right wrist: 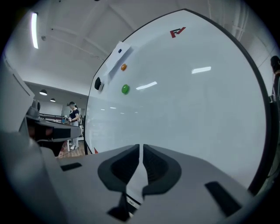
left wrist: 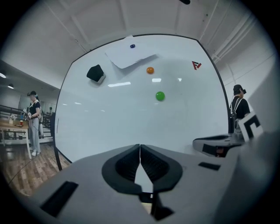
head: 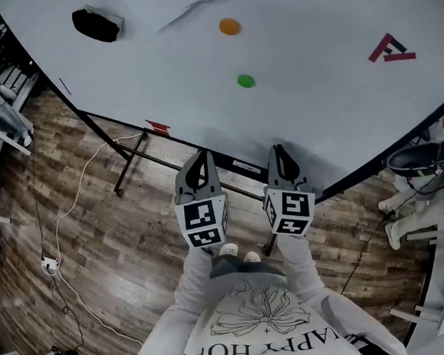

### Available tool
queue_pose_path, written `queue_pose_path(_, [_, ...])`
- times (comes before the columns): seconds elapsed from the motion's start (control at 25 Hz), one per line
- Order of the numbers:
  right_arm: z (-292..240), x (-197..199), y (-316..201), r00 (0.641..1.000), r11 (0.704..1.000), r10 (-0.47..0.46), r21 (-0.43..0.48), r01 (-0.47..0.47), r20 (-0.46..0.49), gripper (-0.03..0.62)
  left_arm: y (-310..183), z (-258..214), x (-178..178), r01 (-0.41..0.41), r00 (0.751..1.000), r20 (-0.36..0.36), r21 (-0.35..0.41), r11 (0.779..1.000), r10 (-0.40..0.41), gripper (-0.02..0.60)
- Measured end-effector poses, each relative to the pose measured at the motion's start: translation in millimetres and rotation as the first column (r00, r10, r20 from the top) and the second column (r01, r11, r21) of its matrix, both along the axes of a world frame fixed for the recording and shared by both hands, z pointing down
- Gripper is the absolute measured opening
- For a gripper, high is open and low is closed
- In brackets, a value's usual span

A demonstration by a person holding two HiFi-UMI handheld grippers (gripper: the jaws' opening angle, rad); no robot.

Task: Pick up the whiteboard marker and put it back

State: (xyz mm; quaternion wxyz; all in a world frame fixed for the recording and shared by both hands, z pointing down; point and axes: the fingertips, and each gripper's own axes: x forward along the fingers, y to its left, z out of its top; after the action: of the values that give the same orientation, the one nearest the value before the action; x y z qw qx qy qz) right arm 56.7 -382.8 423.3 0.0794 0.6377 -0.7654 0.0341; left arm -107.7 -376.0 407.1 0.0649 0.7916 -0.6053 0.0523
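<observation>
I can make out no whiteboard marker in any view. In the head view both grippers are held side by side in front of the whiteboard's (head: 331,101) lower rim. My left gripper (head: 199,156) (left wrist: 140,146) is shut, its pads touching with nothing between them. My right gripper (head: 279,149) (right wrist: 141,147) has its jaws almost together, leaving only a thin slit, and nothing shows between them. A small red thing (head: 158,127) sits on the board's lower rim, left of the grippers; I cannot tell what it is.
On the board are a black eraser (head: 96,24), an orange magnet (head: 229,26), a green magnet (head: 245,80), a red logo (head: 391,50) and a pinned paper sheet (left wrist: 129,54). A white cable (head: 70,202) runs across the wooden floor. A person (left wrist: 34,118) stands far left, another (left wrist: 238,107) at right.
</observation>
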Motion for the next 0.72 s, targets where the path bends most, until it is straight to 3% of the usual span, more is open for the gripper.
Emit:
queue_pose_path(0.32, [-11.1,9.5,9.2,0.998,1.0,0.017,0.023,-0.019,0.061,0.02,4.9,-12.6,11.2,-0.014,1.0,0.005,0.027,1.0,0.014,0.006])
queue_pose_path(0.72, [-14.8,12.0,13.7,0.998,0.999,0.025,0.031,-0.027,0.062,0.015,10.7,-16.0,14.5,-0.025,1.0,0.004,0.032,0.999,0.025,0.006])
